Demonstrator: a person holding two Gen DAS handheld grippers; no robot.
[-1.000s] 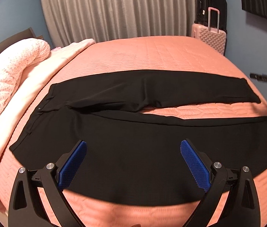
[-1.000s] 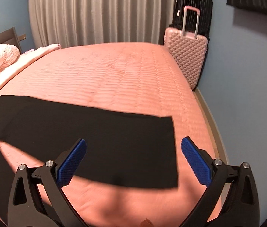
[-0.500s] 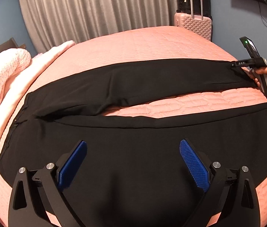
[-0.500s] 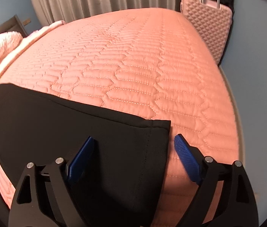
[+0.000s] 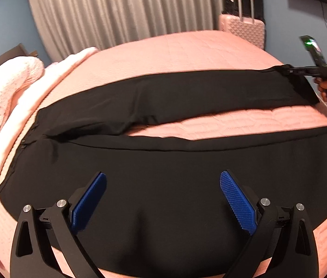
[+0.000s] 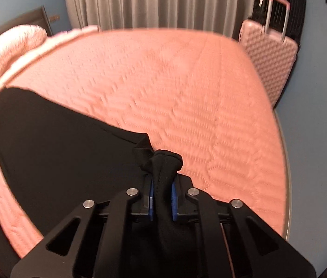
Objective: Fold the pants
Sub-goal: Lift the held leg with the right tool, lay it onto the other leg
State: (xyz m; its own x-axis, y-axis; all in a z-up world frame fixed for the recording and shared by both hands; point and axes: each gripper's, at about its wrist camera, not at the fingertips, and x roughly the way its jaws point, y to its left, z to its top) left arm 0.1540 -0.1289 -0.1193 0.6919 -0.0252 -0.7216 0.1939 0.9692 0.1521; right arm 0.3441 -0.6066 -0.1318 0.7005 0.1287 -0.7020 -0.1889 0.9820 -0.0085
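Black pants [image 5: 168, 178] lie spread on the pink bed [image 5: 186, 51], waist at the left, the two legs running right with a gap between them. My left gripper [image 5: 162, 199] is open and hovers over the near leg, touching nothing. My right gripper [image 6: 161, 199] is shut on the hem of the far leg [image 6: 161, 164], bunching the cloth between the blue pads. It shows at the far right of the left wrist view [image 5: 286, 69], held by a hand, lifting the hem corner a little.
A pink suitcase [image 6: 270, 58] and a black one stand by the bed's far right corner against the blue wall. Grey curtains [image 5: 121, 11] hang behind. A pale pink blanket and pillow [image 5: 3, 88] lie at the left. The bed's right edge drops to the floor.
My right gripper has closed on the far leg's hem and raised it slightly. My left gripper stays open over the near leg, shifted only slightly.
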